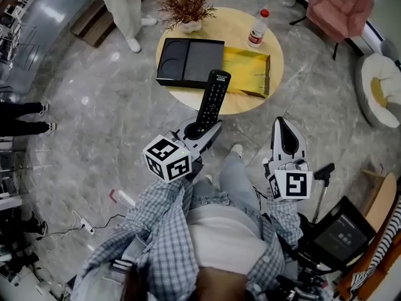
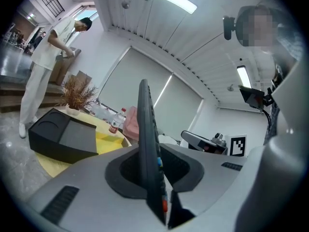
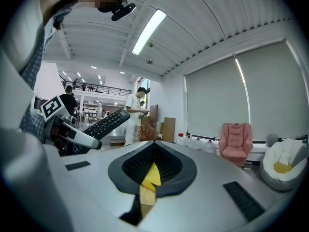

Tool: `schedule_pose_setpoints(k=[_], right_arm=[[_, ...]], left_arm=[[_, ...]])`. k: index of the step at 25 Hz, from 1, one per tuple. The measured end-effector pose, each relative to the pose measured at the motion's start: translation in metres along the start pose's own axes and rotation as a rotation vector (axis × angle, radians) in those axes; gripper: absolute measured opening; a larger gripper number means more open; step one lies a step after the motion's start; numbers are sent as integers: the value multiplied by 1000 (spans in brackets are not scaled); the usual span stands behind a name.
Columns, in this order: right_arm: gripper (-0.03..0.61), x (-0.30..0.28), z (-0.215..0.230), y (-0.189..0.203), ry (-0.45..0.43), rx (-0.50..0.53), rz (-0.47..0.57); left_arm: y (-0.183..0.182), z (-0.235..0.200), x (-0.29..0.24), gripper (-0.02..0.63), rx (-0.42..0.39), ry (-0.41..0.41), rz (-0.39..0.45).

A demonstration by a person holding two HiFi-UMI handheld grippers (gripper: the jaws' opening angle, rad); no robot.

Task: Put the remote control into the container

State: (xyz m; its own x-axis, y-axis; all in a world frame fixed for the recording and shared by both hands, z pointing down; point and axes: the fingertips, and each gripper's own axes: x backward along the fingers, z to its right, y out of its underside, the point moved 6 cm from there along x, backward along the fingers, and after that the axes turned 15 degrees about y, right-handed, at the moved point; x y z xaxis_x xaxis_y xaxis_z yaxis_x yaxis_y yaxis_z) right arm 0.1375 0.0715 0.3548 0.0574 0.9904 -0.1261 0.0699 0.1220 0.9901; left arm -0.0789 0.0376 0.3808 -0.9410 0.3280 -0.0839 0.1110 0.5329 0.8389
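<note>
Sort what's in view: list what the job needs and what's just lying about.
Job: remote control, held in the left claw; black container on the round table.
Lying about: yellow bag, water bottle, dried plant, pink armchair.

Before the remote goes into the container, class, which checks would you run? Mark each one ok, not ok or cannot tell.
1. Remote control clamped between the fingers of the left gripper: ok.
2. Both compartments of the container empty: ok.
3. Remote above the container: cannot tell; in the head view its tip only overlaps the near corner.
4. Right gripper shut, empty, off the table: ok.
5. Bottle and plant out of the path, beyond the container: ok.
</note>
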Motion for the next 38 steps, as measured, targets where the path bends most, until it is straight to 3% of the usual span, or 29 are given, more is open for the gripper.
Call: schedule_pose_setpoints(k=[7, 13, 20, 30, 34, 38], right_arm=[[8, -80, 63, -9, -58, -3, 12], [8, -89, 70, -14, -84, 3, 26], [8, -91, 87, -11, -24, -21, 10], [8, -108, 90, -8, -7, -20, -1], [8, -125, 93, -16, 18, -15, -4], [8, -137, 100, -26, 58, -13, -9]], left_arm=[[-35, -34, -77, 80, -3, -47, 19], [-47, -31, -88, 80, -23, -50, 38], [-58, -34, -102, 80, -58, -34, 8], [-83, -40, -117, 80, -121, -4, 9], [-97, -56, -129, 80, -107, 27, -6], [-105, -71, -139, 80, -42, 59, 2]])
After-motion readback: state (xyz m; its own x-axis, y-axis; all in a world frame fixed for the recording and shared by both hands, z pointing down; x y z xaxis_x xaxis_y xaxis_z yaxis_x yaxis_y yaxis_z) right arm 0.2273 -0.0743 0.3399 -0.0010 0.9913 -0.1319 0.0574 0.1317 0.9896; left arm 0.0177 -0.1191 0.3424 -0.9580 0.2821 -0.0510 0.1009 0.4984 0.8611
